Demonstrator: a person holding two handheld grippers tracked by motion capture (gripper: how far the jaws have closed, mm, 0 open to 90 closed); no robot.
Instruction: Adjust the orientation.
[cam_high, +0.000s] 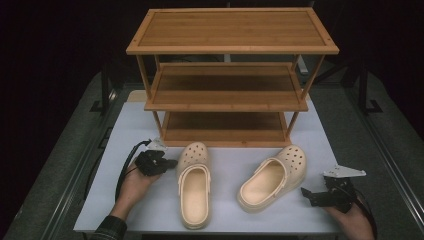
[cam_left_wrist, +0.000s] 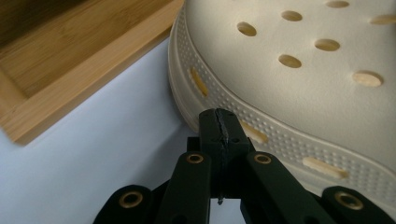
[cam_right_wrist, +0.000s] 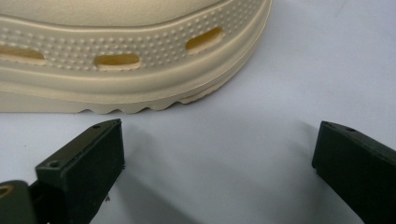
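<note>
1. Left clog (cam_high: 194, 186) lies toe-far on the white tabletop (cam_high: 150, 210), just in front of the bamboo shoe rack (cam_high: 227, 95); right clog (cam_high: 272, 177) lies near it, toe angled far-right.
2. Left claw (cam_high: 169, 163) pressed together, empty, tip at the left clog's toe sidewall (cam_left_wrist: 219, 100); contact unclear. Nudge gently, low on the sole, to square the pair.
3. Right claw (cam_right_wrist: 217, 158) spread apart, empty, just beside the right clog's sole edge (cam_right_wrist: 140, 93). Close over the sidewall, not the strap.
4. Lift level; clear the lowest shelf lip.
</note>
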